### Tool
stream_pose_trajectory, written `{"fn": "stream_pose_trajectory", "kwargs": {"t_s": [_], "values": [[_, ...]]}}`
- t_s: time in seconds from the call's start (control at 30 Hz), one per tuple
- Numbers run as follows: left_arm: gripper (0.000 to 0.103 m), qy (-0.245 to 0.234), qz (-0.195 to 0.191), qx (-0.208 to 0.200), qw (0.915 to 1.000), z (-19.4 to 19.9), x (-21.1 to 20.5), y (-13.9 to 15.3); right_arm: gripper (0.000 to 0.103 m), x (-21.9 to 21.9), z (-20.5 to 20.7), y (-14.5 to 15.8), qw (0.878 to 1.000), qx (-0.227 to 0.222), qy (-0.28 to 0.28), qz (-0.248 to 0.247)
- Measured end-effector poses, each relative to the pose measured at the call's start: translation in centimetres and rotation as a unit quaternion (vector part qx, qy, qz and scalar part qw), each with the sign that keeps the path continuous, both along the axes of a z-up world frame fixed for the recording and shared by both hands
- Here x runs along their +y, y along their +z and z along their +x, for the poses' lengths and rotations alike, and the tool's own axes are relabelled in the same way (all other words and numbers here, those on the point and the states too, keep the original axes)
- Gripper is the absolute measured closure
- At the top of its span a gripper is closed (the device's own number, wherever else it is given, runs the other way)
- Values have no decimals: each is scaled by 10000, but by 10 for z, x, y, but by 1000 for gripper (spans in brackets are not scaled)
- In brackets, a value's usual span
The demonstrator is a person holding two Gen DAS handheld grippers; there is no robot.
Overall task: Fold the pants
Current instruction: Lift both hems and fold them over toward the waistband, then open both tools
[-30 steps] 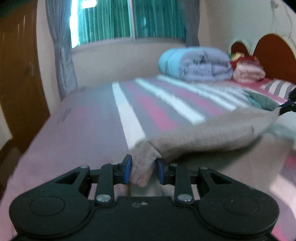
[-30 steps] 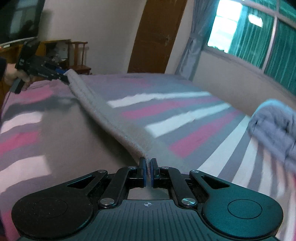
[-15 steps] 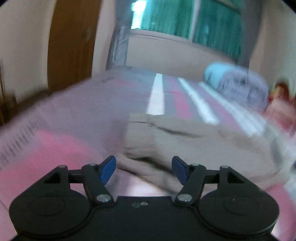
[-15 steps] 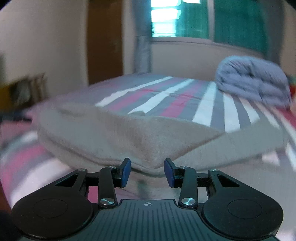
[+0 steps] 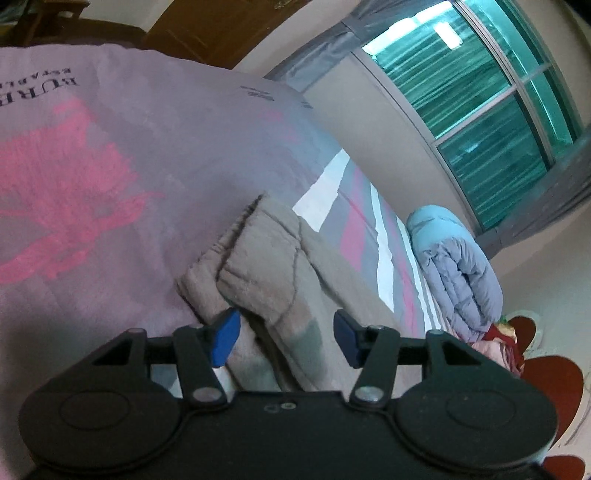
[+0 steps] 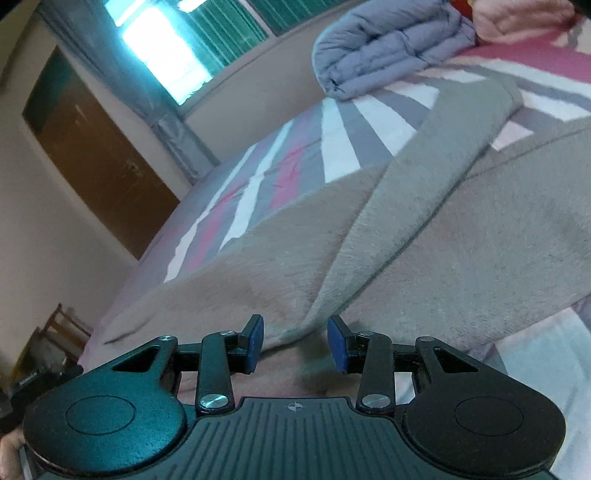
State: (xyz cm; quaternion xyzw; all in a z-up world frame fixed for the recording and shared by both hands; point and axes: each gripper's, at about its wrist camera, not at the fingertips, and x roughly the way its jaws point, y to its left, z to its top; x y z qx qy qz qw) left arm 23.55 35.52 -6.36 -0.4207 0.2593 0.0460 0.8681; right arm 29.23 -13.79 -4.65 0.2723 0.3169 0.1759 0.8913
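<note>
The beige-grey fleece pants [image 5: 266, 266] lie on the striped bed cover [image 5: 110, 147]. In the left wrist view a folded end with its seams and hem lies just ahead of my left gripper [image 5: 286, 338]. Its jaws are closing, the cloth sits between and under the blue pads, and neither pad presses on it. In the right wrist view the pants [image 6: 424, 240] spread wide, with one layer folded over in a long ridge. My right gripper [image 6: 295, 341] stands open over the near edge, its pads apart from the cloth.
A folded blue-grey duvet [image 5: 458, 269] [image 6: 388, 40] sits at the far end of the bed by the window [image 5: 480, 110]. A red headboard [image 5: 546, 380], a pink bundle [image 6: 517, 14], a brown door [image 6: 92, 158] and a wooden chair [image 6: 62, 332] surround the bed.
Both grippers let go of the pants, which dropped from a taut lifted fold onto the bed. Both hands sank and rolled, so both views now tilt. The left jaws have narrowed since half a second ago.
</note>
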Motion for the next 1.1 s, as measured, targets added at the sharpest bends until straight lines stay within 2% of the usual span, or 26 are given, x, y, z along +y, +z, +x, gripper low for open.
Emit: {"fn": "stream_pose_trajectory", "kwargs": {"t_s": [0.07, 0.13, 0.2, 0.3, 0.33, 0.37, 0.47, 0.5, 0.57, 0.6, 0.67, 0.73, 0.77, 0.9, 0.97, 1.03, 1.07, 1.1], "values": [[58, 87, -178, -39, 9998, 0, 5, -3, 64, 0, 6, -3, 9999, 135, -81, 48], [63, 170, -243, 11, 9996, 1, 8, -5, 64, -3, 16, -9, 9991, 315, -172, 241], [83, 239, -118, 158, 9995, 4, 9, -4, 64, 0, 26, -12, 9981, 455, -236, 330], [87, 107, 316, 249, 9991, 12, 7, 3, 95, 2, 34, -11, 9977, 557, -238, 294], [88, 59, 417, 192, 9989, 12, 7, 8, 98, 3, 35, -10, 9978, 582, -242, 222], [88, 32, 471, 82, 9989, 10, 7, 15, 98, 5, 35, -6, 9981, 539, -208, 207], [89, -55, 585, -199, 9981, 1, 10, 34, 98, 4, 17, 16, 9999, 25, 13, 142], [89, -88, 646, -217, 9976, -2, 12, 36, 98, 1, 7, 23, 9996, -141, 103, 204], [89, -114, 774, -5, 9969, -5, 16, 32, 98, -3, -13, 31, 9988, -362, 261, 198], [89, -144, 820, 176, 9964, -5, 17, 25, 98, -2, -18, 29, 9987, -374, 312, 115], [89, -312, 1046, 640, 9920, 1, 12, 8, 98, 5, -21, 12, 9989, -74, 415, -192], [89, -257, 1046, 599, 9924, -2, 10, 4, 98, 12, -18, -16, 9969, 326, 467, -540], [89, -223, 1038, 588, 9926, -3, 9, 6, 98, 10, -21, -22, 9975, 296, 434, -467], [89, -317, 1448, 636, 9869, -1, 0, 14, 98, 3, -31, -15, 9981, 188, 408, -420], [86, -386, 1642, 753, 9828, -1, -4, 13, 98, 4, -30, -8, 9980, 91, 445, -445], [76, -349, 1878, 822, 9781, -4, -11, 17, 96, 7, -23, -11, 9969, 327, 469, -538], [63, -261, 2048, 894, 9744, -9, -12, 22, 95, 3, -17, -12, 9969, 437, 490, -429], [51, -133, 2296, 957, 9685, -14, -17, 27, 89, -4, -19, -11, 9975, 455, 449, -294]]}}
